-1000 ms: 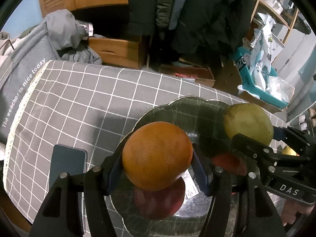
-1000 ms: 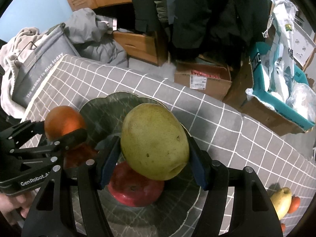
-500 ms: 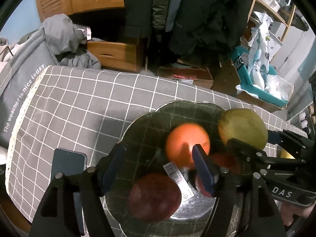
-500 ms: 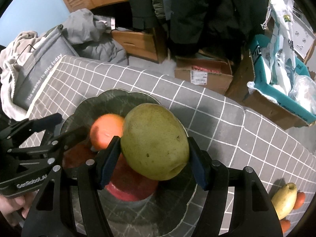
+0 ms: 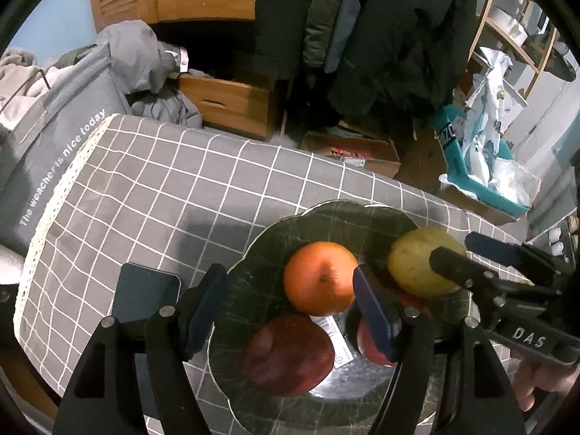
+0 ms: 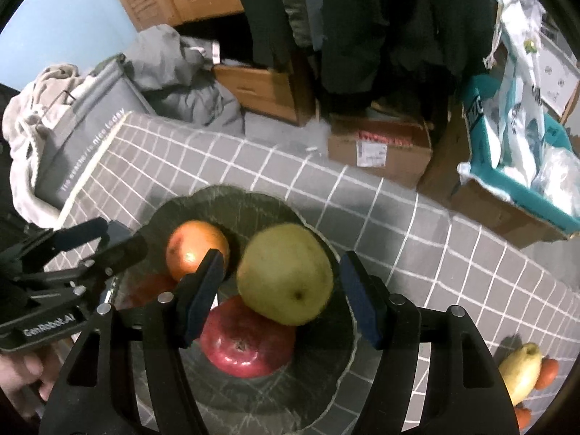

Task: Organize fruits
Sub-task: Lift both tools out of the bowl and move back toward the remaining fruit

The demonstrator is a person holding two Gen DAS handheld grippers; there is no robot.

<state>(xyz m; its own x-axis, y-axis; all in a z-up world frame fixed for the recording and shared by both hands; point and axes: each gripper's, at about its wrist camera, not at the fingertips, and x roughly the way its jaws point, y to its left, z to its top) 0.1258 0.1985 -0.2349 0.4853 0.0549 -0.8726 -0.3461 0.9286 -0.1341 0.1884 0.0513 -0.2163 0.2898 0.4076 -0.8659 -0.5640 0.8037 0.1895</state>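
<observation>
Where orange (image 5: 319,278) sits, pear (image 6: 284,273) beside.

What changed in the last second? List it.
The left tongs have just been opening and let go of the orange, which dropped into the bowl; they grip nothing now. The pear sits lower, with gaps to both pads of the right tongs, seemingly released. The dark apple, red apple and phone stayed put.
</observation>
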